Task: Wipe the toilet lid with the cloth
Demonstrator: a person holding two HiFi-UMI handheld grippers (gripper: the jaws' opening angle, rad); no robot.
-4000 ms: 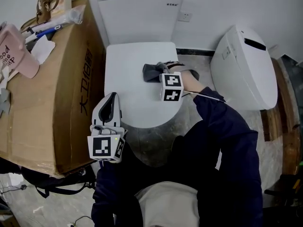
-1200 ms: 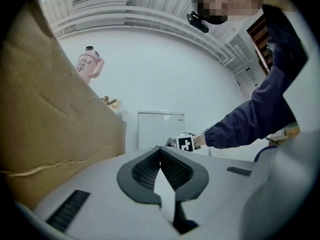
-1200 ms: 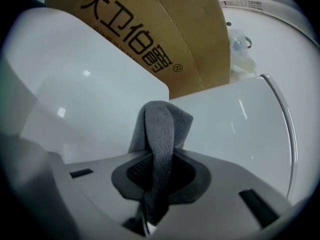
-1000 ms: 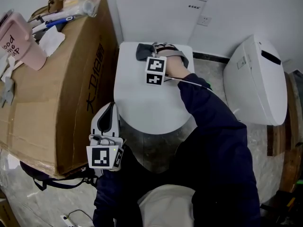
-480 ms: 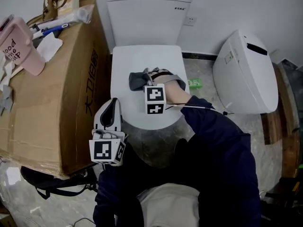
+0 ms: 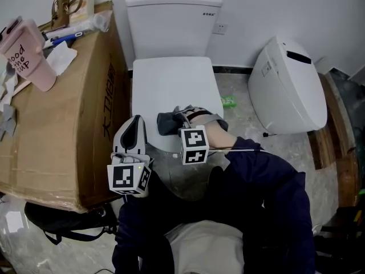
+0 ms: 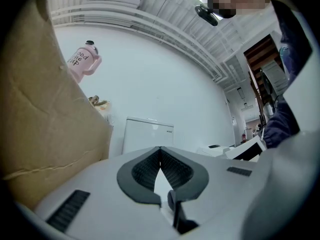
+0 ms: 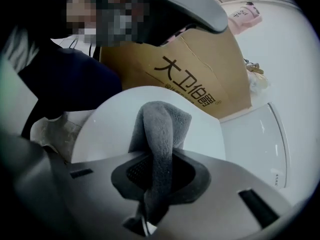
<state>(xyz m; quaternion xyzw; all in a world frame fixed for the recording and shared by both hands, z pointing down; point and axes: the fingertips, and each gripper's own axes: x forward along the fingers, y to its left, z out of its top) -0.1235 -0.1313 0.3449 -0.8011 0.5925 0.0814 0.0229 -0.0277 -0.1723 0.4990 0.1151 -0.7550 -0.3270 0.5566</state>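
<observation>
Since 0.5 s ago the cloth [image 6: 168, 123] & R gripper [image 6: 182, 117] have slid from mid-lid to the front edge of the toilet lid [image 6: 171, 81]; 1 s ago they were up at the back, by the cistern [image 6: 171, 24].

Cloth: grey, bunched, lying on the lid's front rim, its left part spread on the white surface. In the right gripper view the cloth [image 8: 159, 134] runs up as a thick fold from betw. the jaws of the R gripper [image 8: 159, 171], which are clenched on it, and its far end touches the lid [image 8: 110, 129]. A dark sleeve [image 6: 268, 170] leads back from that gripper.

L gripper [image 6: 134, 122] is held off the lid's front-left corner, just beside the cardboard box [image 6: 63, 107], apart from the cloth. In the left gripper view its jaws [image 7: 161, 156] meet at the tips w/ nothing betw. them; the cistern [image 7: 147, 134] shows beyond.

Box stands left of the toilet, touching or nearly so; a pink cup [image 6: 25, 53] & loose bits sit on top. Right of the toilet, well apart, a second white fixture [image 6: 288, 84] rests on the marble floor [image 6: 239, 90], w/ a small green item [image 6: 228, 101] betw. the two.
</observation>
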